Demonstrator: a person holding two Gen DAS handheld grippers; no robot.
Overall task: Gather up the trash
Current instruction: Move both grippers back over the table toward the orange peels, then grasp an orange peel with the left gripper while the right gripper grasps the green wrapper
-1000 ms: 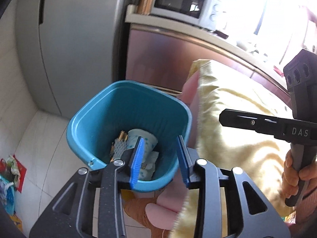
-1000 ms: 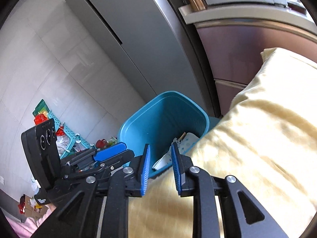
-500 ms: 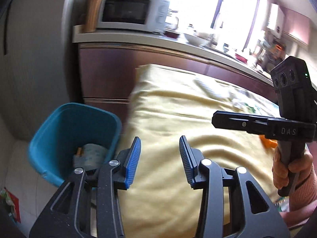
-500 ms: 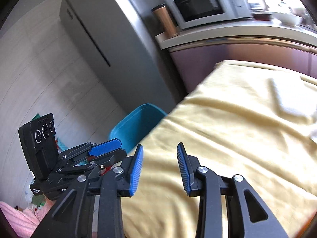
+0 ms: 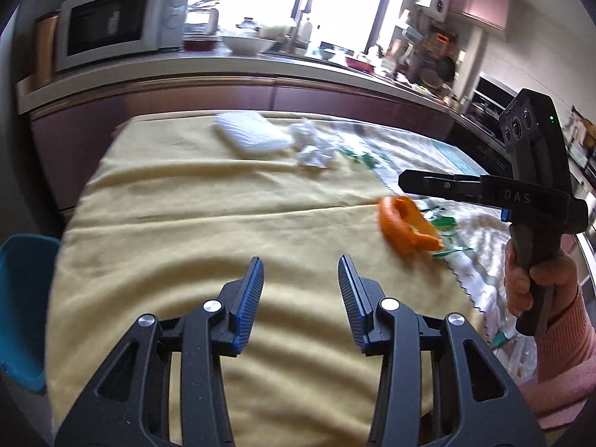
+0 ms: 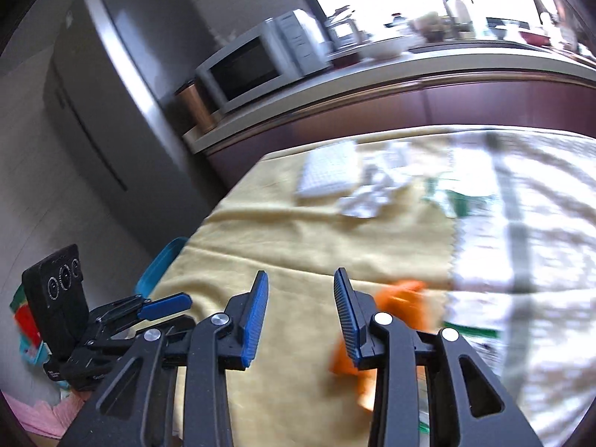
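On the yellow tablecloth [image 5: 186, 205] lies an orange peel [image 5: 406, 227] [image 6: 402, 298], with small green scraps [image 5: 443, 221] beside it. Farther back sit crumpled white tissue [image 5: 313, 149] [image 6: 365, 201] and a flat white pack [image 5: 253, 136] [image 6: 327, 171]. My left gripper [image 5: 301, 260] hovers open over bare cloth, the peel ahead to its right. My right gripper [image 6: 301, 273] is open too, nothing between its pads; the peel lies just right of its right finger. The blue bin [image 5: 22, 298] [image 6: 160, 264] stands off the table's left end, mostly out of frame.
A counter [image 5: 260, 70] with a microwave [image 5: 108, 33], bowls and kitchenware runs behind the table. A grey fridge [image 6: 111, 93] stands at the left. The table's right part has a white patterned cover [image 6: 540, 223]. A hand in a pink sleeve [image 5: 536, 279] holds the right gripper.
Both grippers swung from over the blue bin to over the table. The bin slid to the left edge, the peel and tissue came into view, and both jaws stand wider.
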